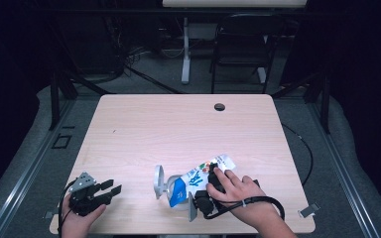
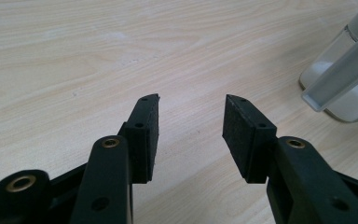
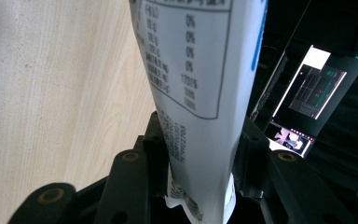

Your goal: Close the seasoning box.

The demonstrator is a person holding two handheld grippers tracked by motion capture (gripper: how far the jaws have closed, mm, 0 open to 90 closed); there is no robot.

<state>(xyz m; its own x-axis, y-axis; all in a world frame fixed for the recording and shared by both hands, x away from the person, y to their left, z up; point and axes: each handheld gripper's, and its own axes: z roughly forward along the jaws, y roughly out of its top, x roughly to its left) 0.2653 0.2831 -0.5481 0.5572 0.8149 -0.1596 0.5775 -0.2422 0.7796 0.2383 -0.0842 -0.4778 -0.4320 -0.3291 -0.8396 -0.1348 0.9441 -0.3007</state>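
A white and blue printed pouch [image 1: 201,174] lies tilted near the table's front edge, its blue end against a clear cup [image 1: 158,182]. My right gripper [image 1: 204,187], under the person's hand, is shut on the pouch. In the right gripper view the pouch [image 3: 200,70] stands between the two black pads [image 3: 154,154], which press on its lower part around my right gripper [image 3: 200,140]. My left gripper [image 1: 110,188] rests at the front left corner, open and empty. In its own view my left gripper [image 2: 191,121] is over bare wood, with the clear cup [image 2: 340,79] off to the right.
The light wood table [image 1: 178,129] has a dark cable hole [image 1: 220,106] near its far edge. A black chair [image 1: 240,44] and a desk leg stand beyond it. A lit screen [image 3: 312,93] shows off the table's side.
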